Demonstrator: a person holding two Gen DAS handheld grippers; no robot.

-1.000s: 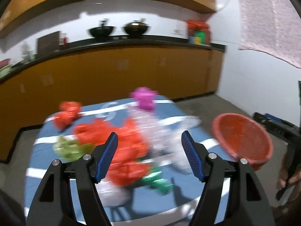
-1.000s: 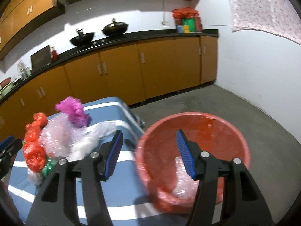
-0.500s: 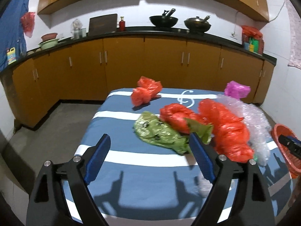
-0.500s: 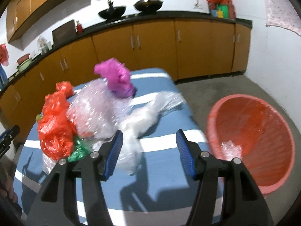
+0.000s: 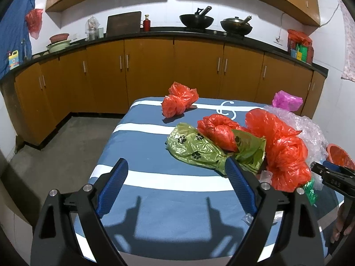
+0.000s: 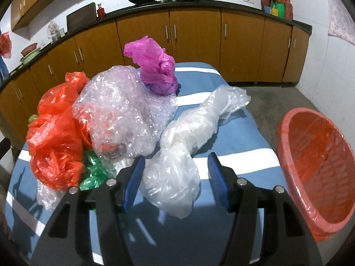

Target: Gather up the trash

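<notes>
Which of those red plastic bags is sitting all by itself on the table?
The small red bag at the table's far end, by the white stripe. The other red bags are jammed into the pile with the green bag.

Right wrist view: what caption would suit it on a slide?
Open right gripper hovers at a clear plastic bag on a blue striped tablecloth, with a red basket waiting alongside.

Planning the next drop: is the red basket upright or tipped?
Tipped. The red basket leans beside the table, its open mouth facing the camera.
</notes>
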